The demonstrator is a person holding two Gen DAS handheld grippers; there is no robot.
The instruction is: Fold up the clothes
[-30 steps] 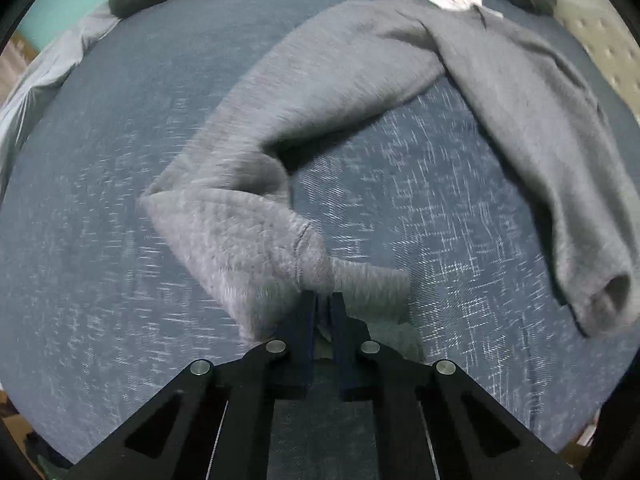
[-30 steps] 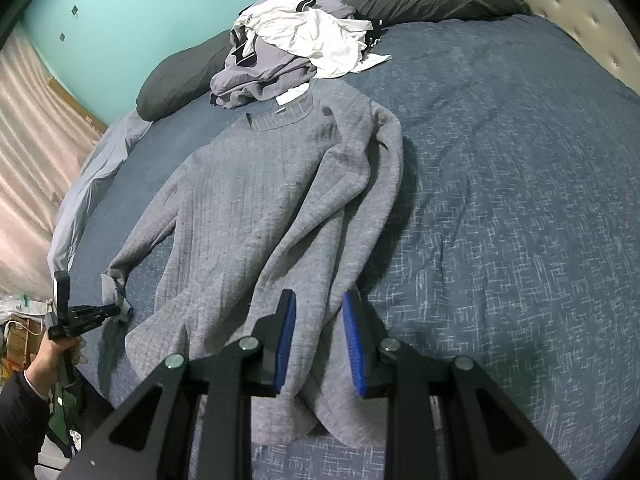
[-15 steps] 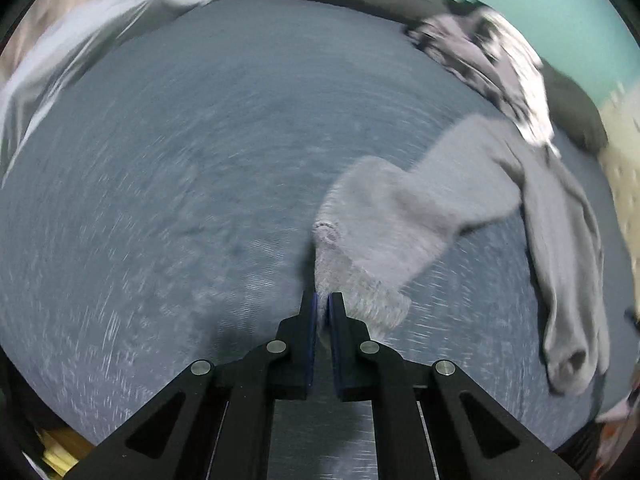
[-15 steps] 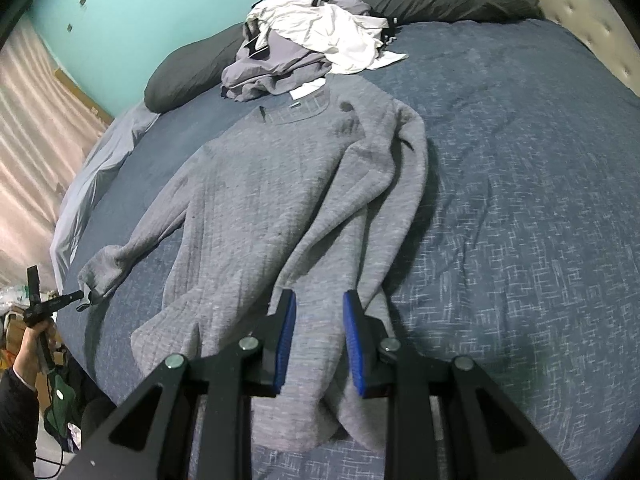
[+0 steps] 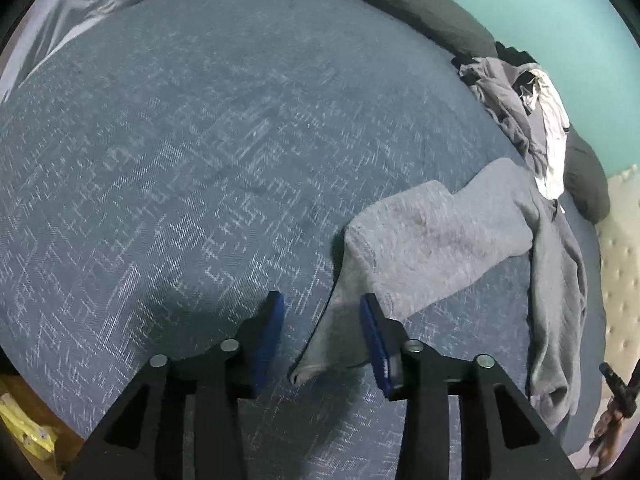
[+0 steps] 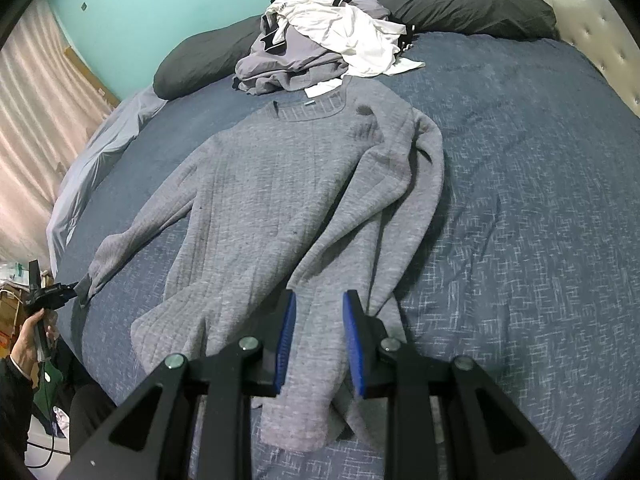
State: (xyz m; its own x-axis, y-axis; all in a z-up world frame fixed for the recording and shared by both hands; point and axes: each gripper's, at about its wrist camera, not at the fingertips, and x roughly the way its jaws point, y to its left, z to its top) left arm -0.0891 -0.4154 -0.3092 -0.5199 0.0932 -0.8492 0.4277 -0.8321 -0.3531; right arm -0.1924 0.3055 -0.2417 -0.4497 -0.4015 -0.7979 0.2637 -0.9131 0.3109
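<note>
- Left wrist view: the left gripper [image 5: 322, 320] points down at the blue bedspread [image 5: 180, 168], and its jaws are opening. The cuff [image 5: 316, 368] of the grey sweater [image 5: 436, 236] lies between the 2 blue pads, close to the right one; neither pad presses on it.
- From that cuff the left sleeve [image 5: 424, 240] runs up and to the right across the bedspread toward the rest of the garment, which lies bunched along the right side of this view.
- Right wrist view: the sweater [image 6: 272, 184] is spread face-up on the bed, neckline toward the far end, just in front of a pile of clothes [image 6: 328, 48] in grey and white. 2 dark pillows [image 6: 460, 4] lie behind that pile against a teal wall [image 6: 160, 4].
- The right sleeve [image 6: 400, 184] is folded in over the body and trails down toward the hem.
- The right gripper [image 6: 319, 308] hangs above the lower part of the sweater with its pads partly apart. Grey fabric shows in the gap, but it lies below the fingers and is not pinched.
- At the left edge of the right wrist view a hand [image 6: 30, 340] holds the left gripper at the sleeve's end, at the bed's edge.
- A pale curtain [image 6: 36, 128] hangs at the left, and a tufted headboard [image 6: 592, 28] shows at the upper right.
</note>
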